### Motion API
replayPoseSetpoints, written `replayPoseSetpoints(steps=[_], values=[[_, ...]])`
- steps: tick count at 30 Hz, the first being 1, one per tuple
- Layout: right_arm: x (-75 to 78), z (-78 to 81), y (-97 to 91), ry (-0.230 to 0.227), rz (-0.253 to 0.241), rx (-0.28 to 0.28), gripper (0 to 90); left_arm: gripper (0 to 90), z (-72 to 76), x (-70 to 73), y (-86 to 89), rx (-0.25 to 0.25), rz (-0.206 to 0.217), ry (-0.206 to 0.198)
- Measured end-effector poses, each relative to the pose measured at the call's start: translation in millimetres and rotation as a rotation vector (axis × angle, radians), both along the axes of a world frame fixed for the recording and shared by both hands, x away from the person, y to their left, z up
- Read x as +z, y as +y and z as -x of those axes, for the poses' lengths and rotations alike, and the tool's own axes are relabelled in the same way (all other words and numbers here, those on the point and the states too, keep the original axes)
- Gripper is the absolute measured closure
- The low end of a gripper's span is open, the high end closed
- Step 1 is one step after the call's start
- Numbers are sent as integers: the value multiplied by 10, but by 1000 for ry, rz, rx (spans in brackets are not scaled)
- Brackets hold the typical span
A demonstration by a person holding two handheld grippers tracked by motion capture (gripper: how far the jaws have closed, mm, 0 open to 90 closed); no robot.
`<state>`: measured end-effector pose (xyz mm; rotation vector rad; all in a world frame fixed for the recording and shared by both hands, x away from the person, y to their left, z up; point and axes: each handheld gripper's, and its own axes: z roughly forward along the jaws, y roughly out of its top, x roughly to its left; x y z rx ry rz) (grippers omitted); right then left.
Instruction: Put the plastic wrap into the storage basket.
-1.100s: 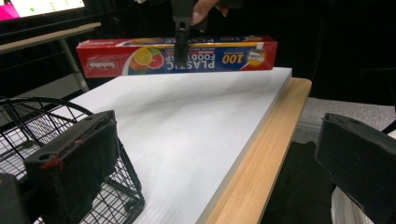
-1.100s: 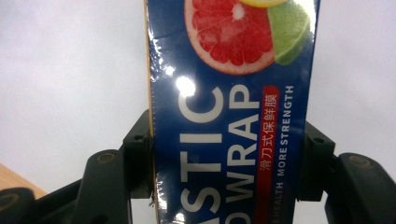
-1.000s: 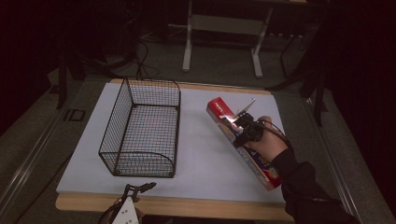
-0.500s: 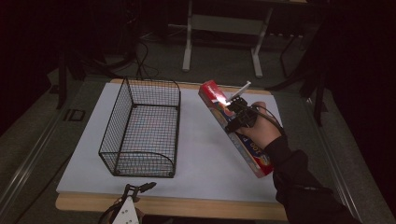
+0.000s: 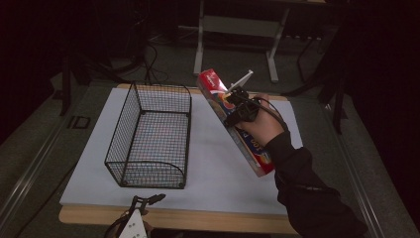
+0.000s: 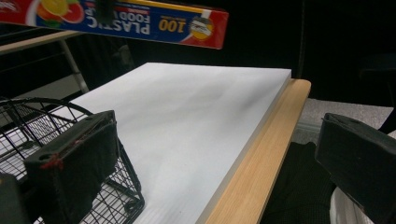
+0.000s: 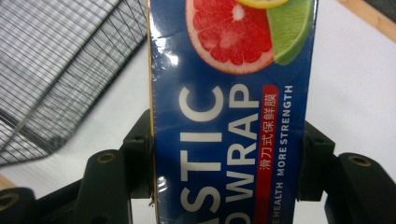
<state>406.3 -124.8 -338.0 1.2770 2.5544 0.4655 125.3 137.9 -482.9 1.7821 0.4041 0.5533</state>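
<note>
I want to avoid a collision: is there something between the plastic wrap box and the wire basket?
Nothing visible. The plastic wrap box, held in the right claw, hangs above bare white board beside the open-topped wire basket.

The person is wearing a black ribbed sleeve (image 5: 307,193); the right gripper (image 7: 229,140) is showing matte black jaws (brass-ringed screw holes) and a trailing black cable.

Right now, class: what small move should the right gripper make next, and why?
Probably carry the plastic wrap box leftward over the wire basket: the right gripper holds it clear of the white board, beside the basket.
</note>
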Motion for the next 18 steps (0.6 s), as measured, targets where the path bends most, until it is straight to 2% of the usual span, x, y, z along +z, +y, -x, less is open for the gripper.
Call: replayPoseSetpoints(steps=[4,10,18], values=[[68,-28,127,-27,-26,3,393,2,1,1,4,-1,0,0],[143,-78,315,-34,-45,13,393,2,6,3,8,-8,5,1],[170,-131,553,-54,-70,21,393,2,15,6,10,-8,5,-3]])
